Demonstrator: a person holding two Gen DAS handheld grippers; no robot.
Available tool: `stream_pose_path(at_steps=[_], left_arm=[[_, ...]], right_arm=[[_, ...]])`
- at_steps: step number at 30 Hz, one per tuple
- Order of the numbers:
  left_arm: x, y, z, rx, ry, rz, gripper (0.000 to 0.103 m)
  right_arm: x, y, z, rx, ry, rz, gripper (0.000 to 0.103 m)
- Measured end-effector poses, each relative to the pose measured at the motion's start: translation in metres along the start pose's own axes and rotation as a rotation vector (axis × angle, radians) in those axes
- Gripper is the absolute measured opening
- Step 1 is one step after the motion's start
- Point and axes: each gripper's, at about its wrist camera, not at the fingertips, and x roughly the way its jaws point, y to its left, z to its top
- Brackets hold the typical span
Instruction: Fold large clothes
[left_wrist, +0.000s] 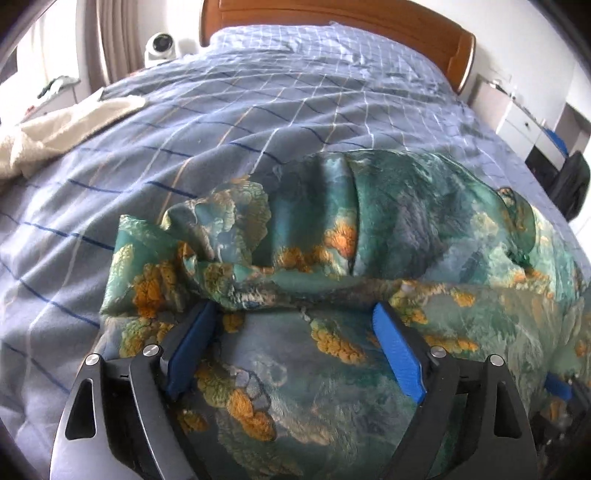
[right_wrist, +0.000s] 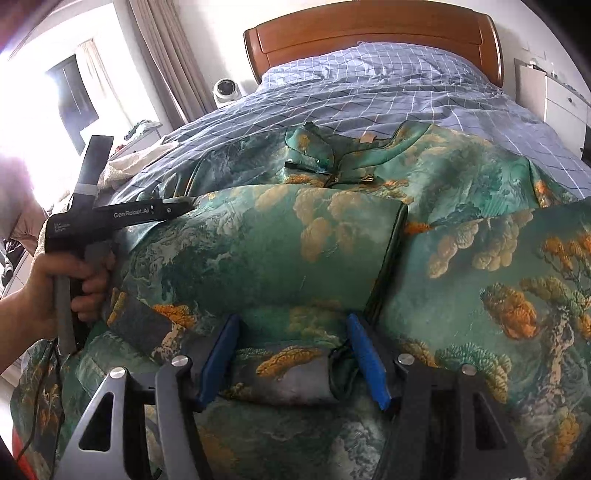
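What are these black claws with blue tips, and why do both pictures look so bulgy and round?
There is no robot here: a person holds a hand tool in each hand, each ending in two blue-padded fingers, with a wide-angle camera looking forward along them. That lens bends the picture. One picture comes from the left gripper, the other from the right gripper. The right view also shows the person's left hand gripping the other tool. On the bed with its blue checked cover lies a large green garment printed with orange and pale trees, partly folded. Both grippers stand open just over the cloth; neither visibly pinches it. A cream blanket lies at the side.
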Motion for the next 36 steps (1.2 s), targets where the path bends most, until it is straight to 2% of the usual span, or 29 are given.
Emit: stream_pose_path(at_steps=[3,7,10,12,20,25,28,30,32,34,36], left_arm=[[-0.028,-0.008,-0.01,0.062,0.004,-0.019,0.088],[-0.073,-0.007,-0.044,0.105,-0.021,-0.131,0.096],[-0.071,-0.005,-0.07,0.16,-0.039,-0.144,0.097],[-0.065,0.0,-0.076,0.139,-0.069,-0.165,0.097],[-0.063,-0.013,-0.077,0.174,-0.077,-0.101,0.1],[-0.083,-0.022,-0.083,0.197,-0.043,0.002,0.1],[-0.113,-0.022,-0.108,0.25,0.008,0.002,0.1],[-0.135,-0.021,-0.143,0.318,0.058,-0.006,0.1],[-0.153,-0.018,-0.176,0.35,0.069,0.011,0.1],[-0.172,-0.012,-0.203,0.348,0.071,0.024,0.1],[-0.191,0.0,-0.227,0.28,0.088,0.003,0.1]], right_arm=[[0.001,0.0,0.001,-0.002,0.001,-0.004,0.063],[0.001,0.0,0.001,-0.003,-0.002,-0.007,0.063],[0.001,0.0,0.001,-0.003,-0.003,-0.006,0.063],[0.001,0.0,0.0,-0.006,-0.003,-0.007,0.063],[0.002,0.002,0.0,-0.015,-0.007,-0.021,0.063],[-0.005,0.003,0.003,-0.015,-0.008,-0.013,0.063],[-0.024,0.005,0.004,0.0,0.027,-0.053,0.063],[-0.057,0.003,-0.007,0.05,0.039,-0.033,0.063],[-0.091,0.003,-0.029,0.045,0.044,-0.019,0.063],[-0.122,0.003,-0.058,0.005,0.068,-0.051,0.064],[-0.147,-0.002,-0.097,-0.009,0.128,-0.117,0.063]])
